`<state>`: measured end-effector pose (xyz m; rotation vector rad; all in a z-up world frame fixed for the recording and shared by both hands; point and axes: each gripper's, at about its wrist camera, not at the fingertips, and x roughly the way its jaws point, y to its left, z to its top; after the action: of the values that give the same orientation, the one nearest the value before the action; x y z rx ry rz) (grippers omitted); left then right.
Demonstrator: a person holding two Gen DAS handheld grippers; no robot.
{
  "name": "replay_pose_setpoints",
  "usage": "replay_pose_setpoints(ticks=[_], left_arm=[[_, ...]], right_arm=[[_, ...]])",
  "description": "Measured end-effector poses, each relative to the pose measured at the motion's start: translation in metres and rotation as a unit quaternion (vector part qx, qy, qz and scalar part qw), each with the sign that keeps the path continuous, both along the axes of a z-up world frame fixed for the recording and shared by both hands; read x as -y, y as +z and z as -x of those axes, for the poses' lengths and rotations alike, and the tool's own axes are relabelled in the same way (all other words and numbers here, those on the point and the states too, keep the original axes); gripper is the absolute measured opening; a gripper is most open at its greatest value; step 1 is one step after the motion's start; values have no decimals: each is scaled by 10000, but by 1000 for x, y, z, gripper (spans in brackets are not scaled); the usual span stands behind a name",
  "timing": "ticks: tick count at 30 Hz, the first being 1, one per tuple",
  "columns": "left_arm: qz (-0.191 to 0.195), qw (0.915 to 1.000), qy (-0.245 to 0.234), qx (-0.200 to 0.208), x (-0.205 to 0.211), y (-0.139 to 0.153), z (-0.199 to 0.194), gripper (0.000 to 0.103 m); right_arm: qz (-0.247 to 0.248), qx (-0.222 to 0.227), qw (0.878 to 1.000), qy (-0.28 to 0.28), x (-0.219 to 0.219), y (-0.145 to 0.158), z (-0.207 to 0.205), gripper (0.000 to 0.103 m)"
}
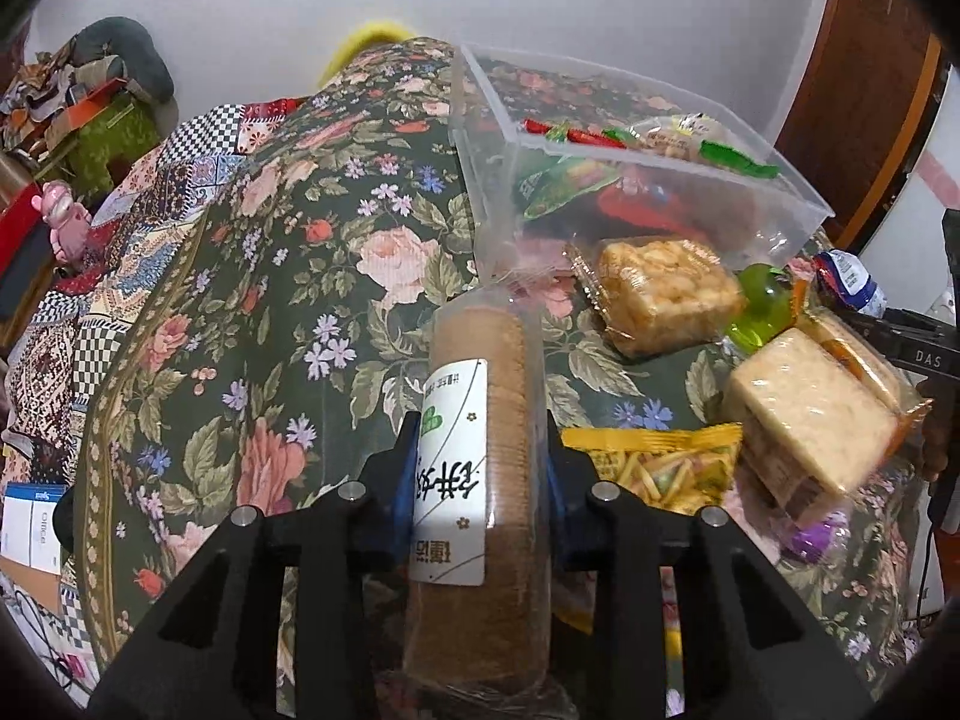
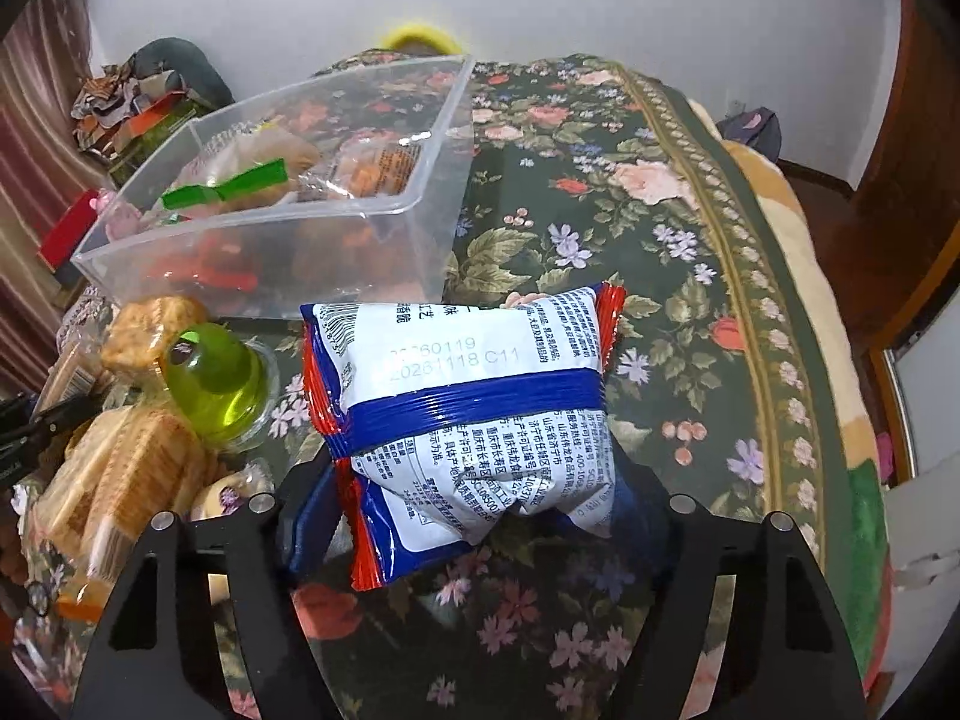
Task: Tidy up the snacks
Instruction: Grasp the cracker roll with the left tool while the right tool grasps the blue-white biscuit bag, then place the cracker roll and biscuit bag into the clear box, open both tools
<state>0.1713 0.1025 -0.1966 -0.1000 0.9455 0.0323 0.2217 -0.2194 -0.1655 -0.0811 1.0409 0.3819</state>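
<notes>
My left gripper (image 1: 483,450) is shut on a clear-wrapped roll of brown biscuits (image 1: 480,420) with a white label, held above the floral cloth just in front of the clear plastic bin (image 1: 798,204). The bin holds several wrapped snacks (image 1: 672,141). My right gripper (image 2: 474,498) is shut on a white, blue and red snack bag (image 2: 462,396), held right of the bin (image 2: 420,204). Loose snacks lie on the cloth: a rice cracker pack (image 1: 666,294), a green jelly cup (image 2: 213,384), a cracker pack (image 1: 810,414) and a yellow snack bag (image 1: 654,462).
The surface is a bed or table under a dark floral cloth (image 2: 630,228). Clutter and a pink toy (image 1: 63,216) lie off its left side. A wooden door (image 1: 864,78) stands at the right. Bare cloth stretches left of the bin (image 1: 270,276).
</notes>
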Motion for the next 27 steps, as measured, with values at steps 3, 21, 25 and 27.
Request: replay_pose_setpoints(ticks=[3,21,25,27], left_arm=[[31,10000,-2,86,0,11,5,35],[137,9962,-217,832,16,93,-35,35],[161,9956,-240,886,17,100,-53,35],[187,9957,-233,881,18,101,-64,35]], right_arm=[[1,133,9999,-11,3,12,6,72],[-386,1022,9939,145,-24,87,-12,73],[-426,1089,9929,213,-39,90,-23,73],[-445,1108,9925,252,-45,92,-28,73]])
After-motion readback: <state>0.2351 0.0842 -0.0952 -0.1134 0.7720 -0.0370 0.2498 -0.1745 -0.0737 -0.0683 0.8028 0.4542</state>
